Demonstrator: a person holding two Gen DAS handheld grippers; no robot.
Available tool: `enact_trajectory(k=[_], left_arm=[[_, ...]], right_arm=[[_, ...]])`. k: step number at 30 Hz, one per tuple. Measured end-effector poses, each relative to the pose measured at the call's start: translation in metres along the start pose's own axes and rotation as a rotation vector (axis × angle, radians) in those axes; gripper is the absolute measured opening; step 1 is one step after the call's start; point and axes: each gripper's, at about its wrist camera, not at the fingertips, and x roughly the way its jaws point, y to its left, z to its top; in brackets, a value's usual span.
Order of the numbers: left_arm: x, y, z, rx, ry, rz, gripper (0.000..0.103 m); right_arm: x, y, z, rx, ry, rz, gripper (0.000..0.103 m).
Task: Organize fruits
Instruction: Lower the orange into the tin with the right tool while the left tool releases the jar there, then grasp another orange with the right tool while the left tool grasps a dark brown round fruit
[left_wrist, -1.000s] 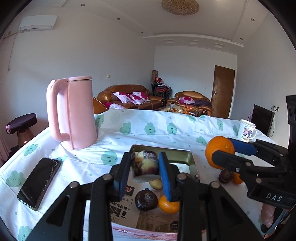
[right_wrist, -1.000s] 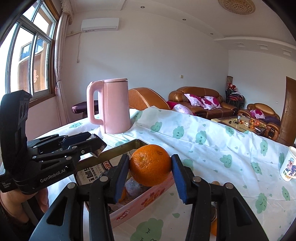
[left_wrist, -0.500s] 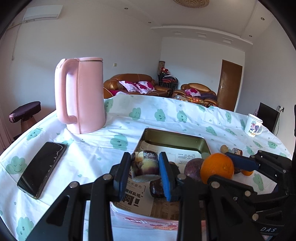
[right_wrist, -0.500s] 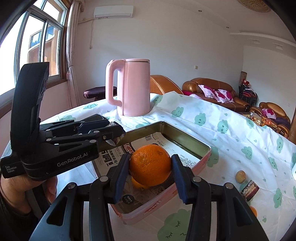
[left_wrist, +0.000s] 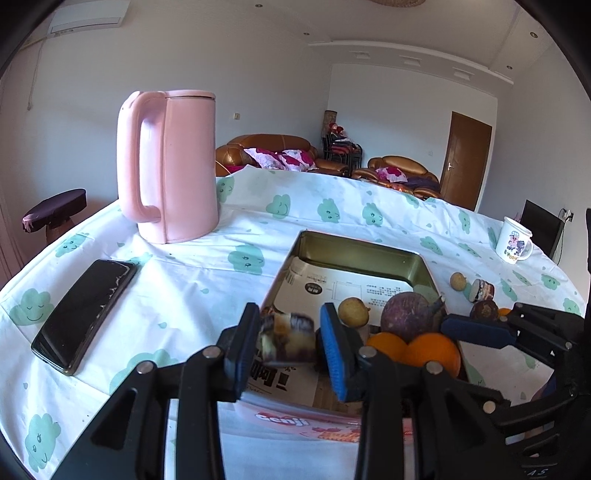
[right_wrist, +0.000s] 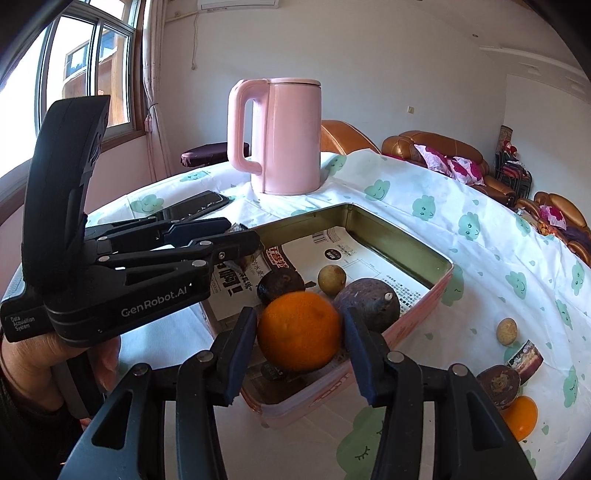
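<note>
Both grippers have come down over the near end of the tin (right_wrist: 424, 242), and each one's fruit now sits lower inside it than a second ago. Jaws of the left gripper (left_wrist: 288, 341) are opening, and the blurred cut fruit piece (left_wrist: 286, 339) between them shows a gap on its right side, over the newspaper lining the tin's near left corner. Jaws of the right gripper (right_wrist: 301, 334) are opening too; the orange (right_wrist: 299, 330) sits between the pads with slivers of space on both sides, at the tin's near edge. Behind it in the tin lie a purple fruit (right_wrist: 369, 299), a small tan fruit (right_wrist: 331, 279) and a dark fruit (right_wrist: 280, 286). On the tablecloth past the tin's right side lie more small fruits (right_wrist: 506, 331). At the far left edge of the table stands a pink kettle (left_wrist: 170, 166), with a phone (left_wrist: 85, 314) nearer.
</note>
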Motion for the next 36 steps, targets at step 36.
enact_trajectory(k=[36], left_arm=[[0.020,-0.168,0.014,0.217,-0.001,-0.231,0.096]], right_arm=[[-0.054,-0.171,-0.065,0.358,0.137,-0.231,0.035]])
